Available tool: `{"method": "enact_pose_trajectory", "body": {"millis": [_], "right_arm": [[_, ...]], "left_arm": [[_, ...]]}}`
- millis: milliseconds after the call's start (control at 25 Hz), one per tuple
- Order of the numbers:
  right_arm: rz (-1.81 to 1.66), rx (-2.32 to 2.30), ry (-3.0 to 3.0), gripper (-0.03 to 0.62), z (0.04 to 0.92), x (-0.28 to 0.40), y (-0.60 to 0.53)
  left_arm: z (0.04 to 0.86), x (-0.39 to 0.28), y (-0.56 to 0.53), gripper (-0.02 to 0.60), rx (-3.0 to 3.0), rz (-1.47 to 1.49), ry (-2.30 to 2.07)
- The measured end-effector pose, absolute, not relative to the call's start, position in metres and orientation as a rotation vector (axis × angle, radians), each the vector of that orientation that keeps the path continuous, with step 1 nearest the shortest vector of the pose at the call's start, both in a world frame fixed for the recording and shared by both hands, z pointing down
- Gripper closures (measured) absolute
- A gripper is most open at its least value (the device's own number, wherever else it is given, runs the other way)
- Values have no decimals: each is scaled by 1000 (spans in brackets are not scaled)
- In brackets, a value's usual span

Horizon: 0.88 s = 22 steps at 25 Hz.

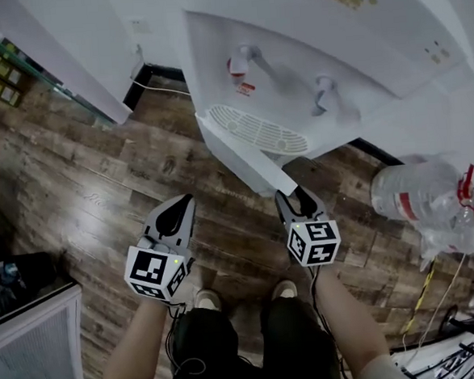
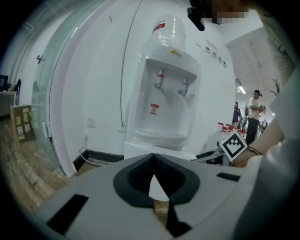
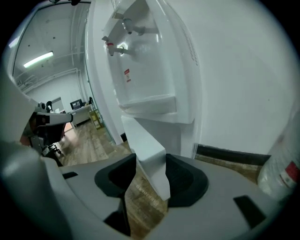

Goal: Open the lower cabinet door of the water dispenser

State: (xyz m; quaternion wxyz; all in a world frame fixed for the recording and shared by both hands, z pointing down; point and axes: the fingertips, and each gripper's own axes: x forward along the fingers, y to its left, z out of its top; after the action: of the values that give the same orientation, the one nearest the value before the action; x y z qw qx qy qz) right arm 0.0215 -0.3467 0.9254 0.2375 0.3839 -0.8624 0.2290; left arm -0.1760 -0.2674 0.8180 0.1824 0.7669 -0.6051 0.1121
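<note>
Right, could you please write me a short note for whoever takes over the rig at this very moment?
Left gripper: shut and empty, held in front of the dispenser, touching nothing.
Right gripper: closed on the free edge of the lower door.
Done: the door is swung out and stands well clear of the cabinet front.
Left: probably swing it wider if full opening is wanted, then let go of the edge.
</note>
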Motion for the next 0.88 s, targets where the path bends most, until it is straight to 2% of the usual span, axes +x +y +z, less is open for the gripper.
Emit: {"method": "enact_pose_trajectory", "body": {"millis": [360,560,880], "right_arm": [[698,779,-2241,408,928,-28,-268],[701,647,-2244,407,921,-80,-236],[755,486,-2265,359,921,-177,-205]], "left_arm": [[805,-202,-205,577,2019,355,-1709],[806,-231,-168,577,1951,387,-1736],[816,-294,-130,577,1817,366,-1822]]}}
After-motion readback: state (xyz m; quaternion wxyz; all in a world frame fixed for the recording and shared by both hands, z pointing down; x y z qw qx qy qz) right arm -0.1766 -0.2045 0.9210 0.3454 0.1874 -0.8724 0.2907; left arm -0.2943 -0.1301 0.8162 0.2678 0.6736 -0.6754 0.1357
